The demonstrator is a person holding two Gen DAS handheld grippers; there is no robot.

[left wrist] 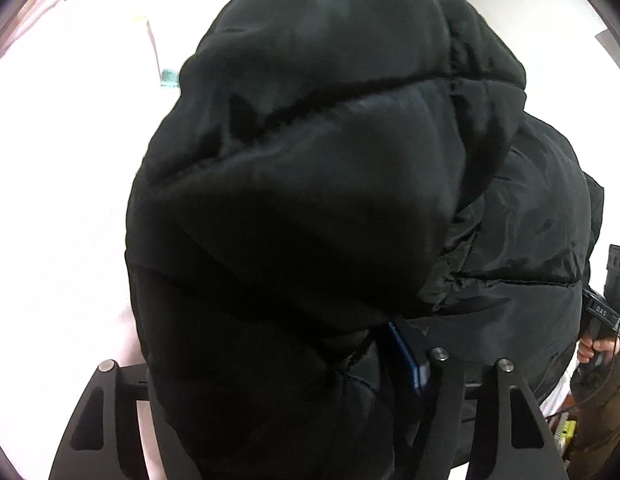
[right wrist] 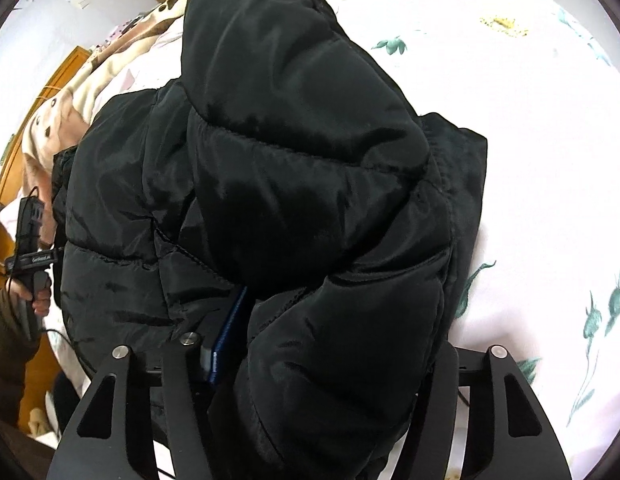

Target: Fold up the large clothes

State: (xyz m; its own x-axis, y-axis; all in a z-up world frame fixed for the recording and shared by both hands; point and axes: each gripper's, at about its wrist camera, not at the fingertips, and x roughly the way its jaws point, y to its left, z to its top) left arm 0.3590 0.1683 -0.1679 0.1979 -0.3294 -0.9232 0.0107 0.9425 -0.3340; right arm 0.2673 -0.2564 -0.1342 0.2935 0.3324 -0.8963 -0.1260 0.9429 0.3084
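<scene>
gripping black puffer jacket, both tongs apparently clamped.

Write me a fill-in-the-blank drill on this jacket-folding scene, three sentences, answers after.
1. The puffy jacket being folded is ____ in colour.
2. It lies on a white bedsheet printed with teal ____.
3. Both the left claw and the right claw are clamped on the ____.

Missing words: black; flowers; jacket
</scene>
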